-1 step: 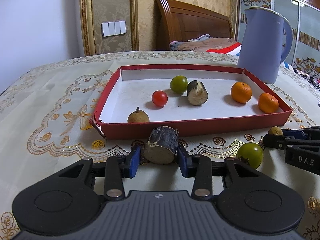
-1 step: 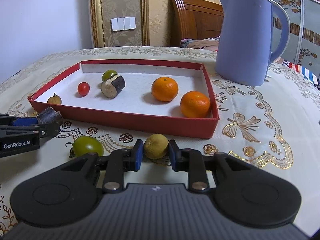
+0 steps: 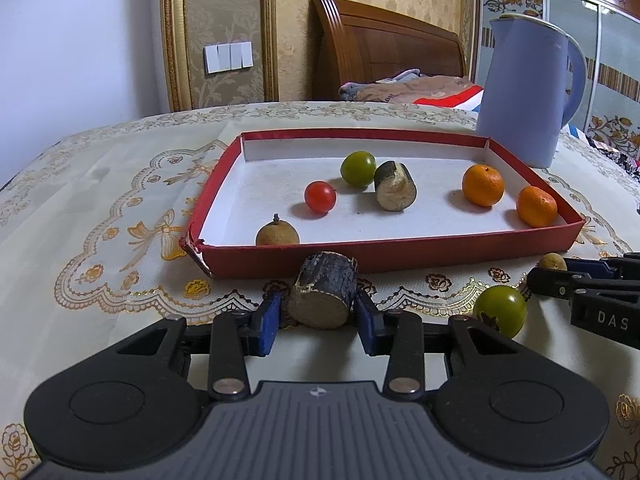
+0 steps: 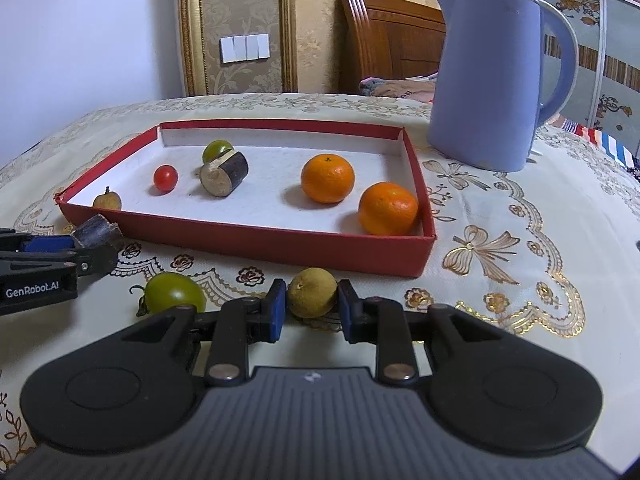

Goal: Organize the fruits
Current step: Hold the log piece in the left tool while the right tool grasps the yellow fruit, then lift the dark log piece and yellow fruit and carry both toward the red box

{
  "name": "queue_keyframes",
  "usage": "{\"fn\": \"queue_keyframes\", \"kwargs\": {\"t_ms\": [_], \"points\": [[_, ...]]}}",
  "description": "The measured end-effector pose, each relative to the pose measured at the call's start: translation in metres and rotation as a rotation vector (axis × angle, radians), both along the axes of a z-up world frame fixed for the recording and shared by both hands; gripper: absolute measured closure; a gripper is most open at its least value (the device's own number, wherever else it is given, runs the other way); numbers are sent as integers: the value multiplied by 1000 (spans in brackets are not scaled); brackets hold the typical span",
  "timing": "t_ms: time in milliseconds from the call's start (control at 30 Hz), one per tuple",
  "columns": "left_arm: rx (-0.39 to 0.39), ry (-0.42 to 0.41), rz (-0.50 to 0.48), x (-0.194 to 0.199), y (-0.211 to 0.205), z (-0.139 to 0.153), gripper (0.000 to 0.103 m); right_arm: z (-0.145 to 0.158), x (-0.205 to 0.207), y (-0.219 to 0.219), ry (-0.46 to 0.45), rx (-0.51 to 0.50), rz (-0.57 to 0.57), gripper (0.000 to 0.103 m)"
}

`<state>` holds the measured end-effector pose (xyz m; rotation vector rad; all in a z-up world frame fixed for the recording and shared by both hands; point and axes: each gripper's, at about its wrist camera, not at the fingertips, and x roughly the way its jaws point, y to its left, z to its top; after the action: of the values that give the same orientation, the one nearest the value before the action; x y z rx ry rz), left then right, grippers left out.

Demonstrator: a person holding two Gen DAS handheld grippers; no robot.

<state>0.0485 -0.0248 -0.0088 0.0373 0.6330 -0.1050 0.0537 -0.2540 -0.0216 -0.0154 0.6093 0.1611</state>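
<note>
My left gripper [image 3: 318, 312] is closing; its blue pads touch both sides of a dark-barked sugarcane piece [image 3: 324, 296], just in front of the red tray [image 3: 400, 256]. My right gripper [image 4: 312, 306] is shut on a brownish longan [image 4: 312, 292] near the tray's front wall. A green tomato [image 4: 174, 294] lies on the cloth between the two grippers. Inside the tray are another longan [image 3: 277, 234], a red cherry tomato [image 3: 320, 197], a green tomato [image 3: 358, 169], a second sugarcane piece [image 3: 396, 192] and two oranges [image 3: 483, 185].
A tall blue kettle [image 4: 488, 80] stands behind the tray's right corner. A cream embroidered cloth [image 3: 100, 220] covers the table. Beyond the table's far edge are a wooden headboard [image 3: 380, 48] and bedding.
</note>
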Motion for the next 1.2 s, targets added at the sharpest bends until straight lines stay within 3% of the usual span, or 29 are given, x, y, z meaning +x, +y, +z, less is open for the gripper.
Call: {"fn": "queue_keyframes", "kwargs": {"t_ms": [1200], "points": [[-22,-29,13,-10,3,7,65,5,-10,-5,-49,52,-24,77]]}}
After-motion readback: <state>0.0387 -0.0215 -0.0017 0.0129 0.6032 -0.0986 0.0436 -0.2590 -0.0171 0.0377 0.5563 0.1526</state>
